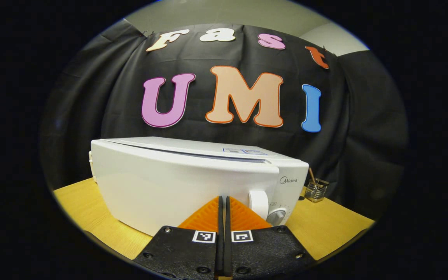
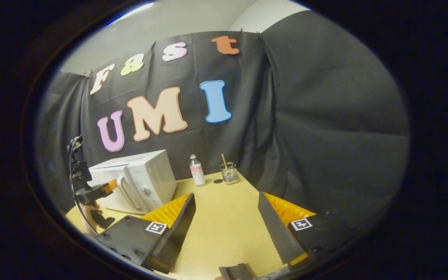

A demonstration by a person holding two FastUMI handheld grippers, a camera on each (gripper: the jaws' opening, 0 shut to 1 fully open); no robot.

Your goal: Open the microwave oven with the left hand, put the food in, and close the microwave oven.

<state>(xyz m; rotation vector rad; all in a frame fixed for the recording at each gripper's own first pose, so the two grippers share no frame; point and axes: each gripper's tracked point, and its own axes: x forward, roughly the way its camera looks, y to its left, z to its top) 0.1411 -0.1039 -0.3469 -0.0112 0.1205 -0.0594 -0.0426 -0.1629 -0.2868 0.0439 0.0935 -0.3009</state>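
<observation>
The jaws of the left gripper [image 1: 223, 202] were pressed together with nothing between them, pointing at the front of the microwave oven [image 1: 193, 182], while those of the right gripper [image 2: 226, 217] stood wide apart and empty over the bare table [image 2: 224, 233]. In the right gripper view the left gripper [image 2: 105, 188] showed farther off, held in a hand [image 2: 88, 214] just in front of the oven door, near its handle [image 2: 125, 190]; whether it touched the door could not be told. The oven sat closed on the table, toward its left side, with a small bottle [image 2: 196, 170] and a glass jar [image 2: 229, 173] holding a stick near its right side, apart from it. The food could not be made out. The oven looked like a heavy, rigid box that would probably stay put under a modest pull, though a sharp tug might slide it on the smooth tabletop. Its door was a stiff, glossy panel, likely slippery to pinch flat, so the raised vertical handle [image 1: 259, 202] beside the dial [image 1: 277, 216] seemed the sensible place to take hold. The jaws would probably need to part first, then close around or hook behind that bar, and the pull would best follow the door's swing on its hinge, judged to be at the far left edge.
</observation>
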